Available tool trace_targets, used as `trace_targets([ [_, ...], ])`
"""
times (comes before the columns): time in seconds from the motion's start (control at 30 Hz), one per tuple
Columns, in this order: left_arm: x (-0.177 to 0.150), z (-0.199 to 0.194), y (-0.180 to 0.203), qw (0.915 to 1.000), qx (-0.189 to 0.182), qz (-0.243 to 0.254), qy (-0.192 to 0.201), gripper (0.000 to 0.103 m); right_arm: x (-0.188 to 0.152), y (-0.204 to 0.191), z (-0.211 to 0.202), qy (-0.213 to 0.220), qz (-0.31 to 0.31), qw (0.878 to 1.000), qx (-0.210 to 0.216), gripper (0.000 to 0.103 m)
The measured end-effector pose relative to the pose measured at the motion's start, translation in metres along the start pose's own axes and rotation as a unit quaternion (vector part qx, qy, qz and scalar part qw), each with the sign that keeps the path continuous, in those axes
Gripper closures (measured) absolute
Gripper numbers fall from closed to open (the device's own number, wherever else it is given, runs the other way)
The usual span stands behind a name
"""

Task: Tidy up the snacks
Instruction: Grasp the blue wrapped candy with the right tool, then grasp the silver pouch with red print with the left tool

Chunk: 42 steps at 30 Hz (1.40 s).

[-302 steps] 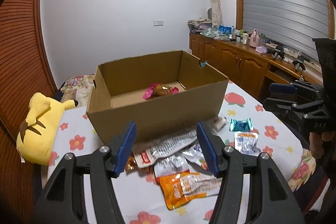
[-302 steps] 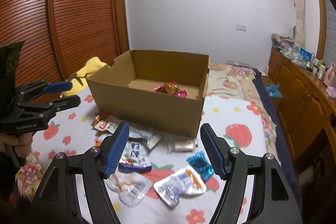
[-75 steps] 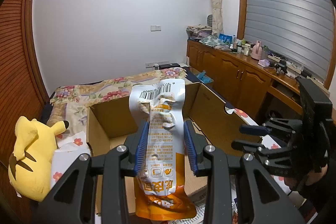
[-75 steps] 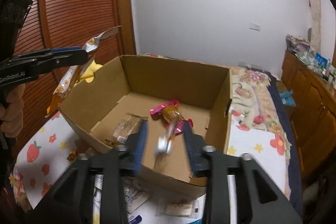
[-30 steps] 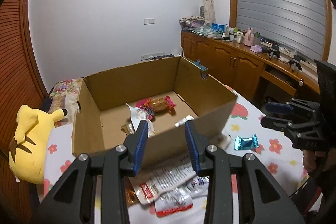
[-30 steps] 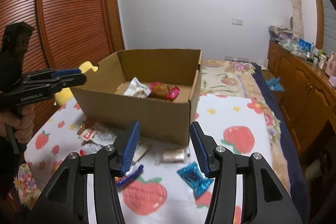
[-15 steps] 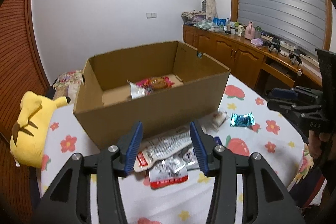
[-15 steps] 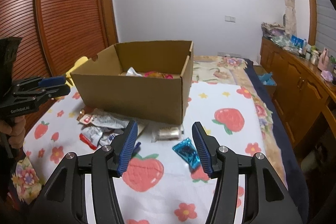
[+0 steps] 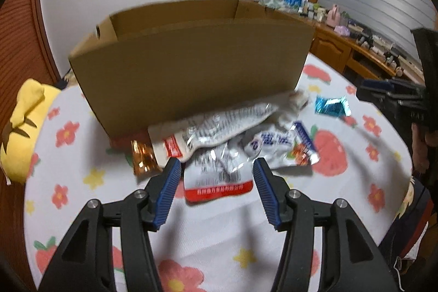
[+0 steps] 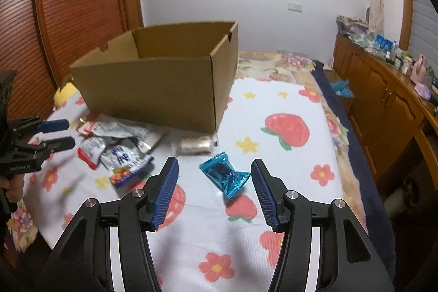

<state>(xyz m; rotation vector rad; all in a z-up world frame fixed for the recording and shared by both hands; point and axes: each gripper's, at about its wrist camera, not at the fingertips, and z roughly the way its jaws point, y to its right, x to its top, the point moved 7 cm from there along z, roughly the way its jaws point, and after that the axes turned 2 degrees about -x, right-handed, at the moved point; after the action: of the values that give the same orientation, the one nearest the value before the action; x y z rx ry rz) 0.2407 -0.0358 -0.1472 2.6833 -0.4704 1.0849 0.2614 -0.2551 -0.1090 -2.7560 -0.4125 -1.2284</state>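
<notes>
The left gripper (image 9: 216, 171), jaws just widening and empty, hangs over a red-edged silver foil pouch (image 9: 217, 177) before the brown cardboard box (image 9: 191, 67) on a flower-print cloth (image 10: 273, 144). The right gripper (image 10: 214, 174), parted, frames a shiny blue candy wrapper (image 10: 224, 177).

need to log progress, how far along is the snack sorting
Done: cannot tell, the cardboard box hides its inside. In hand: nothing; left gripper, jaws just opened wider, over the red-edged packet; right gripper open by the blue candy. Left: those, plus the packet pile.
</notes>
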Motion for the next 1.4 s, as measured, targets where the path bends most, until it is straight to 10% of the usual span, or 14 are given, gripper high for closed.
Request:
trace_targets([
  [0.53, -0.008, 0.016, -0.001, 0.9997, -0.009, -0.017, -0.017, 0.041, -0.019, 0.006, 0.069, -0.077, -0.024, 0.997, 0.000, 0.050],
  [0.7, -0.002, 0.018, -0.001, 0.9995, -0.011, -0.022, -0.017, 0.037, -0.025, 0.005, 0.070, -0.081, -0.035, 0.996, 0.001, 0.080],
  [1.4, 0.006, 0.044, -0.005, 0.9973, -0.017, -0.057, -0.043, 0.033, -0.057, -0.029, 0.035, -0.053, -0.048, 0.997, 0.019, 0.083],
])
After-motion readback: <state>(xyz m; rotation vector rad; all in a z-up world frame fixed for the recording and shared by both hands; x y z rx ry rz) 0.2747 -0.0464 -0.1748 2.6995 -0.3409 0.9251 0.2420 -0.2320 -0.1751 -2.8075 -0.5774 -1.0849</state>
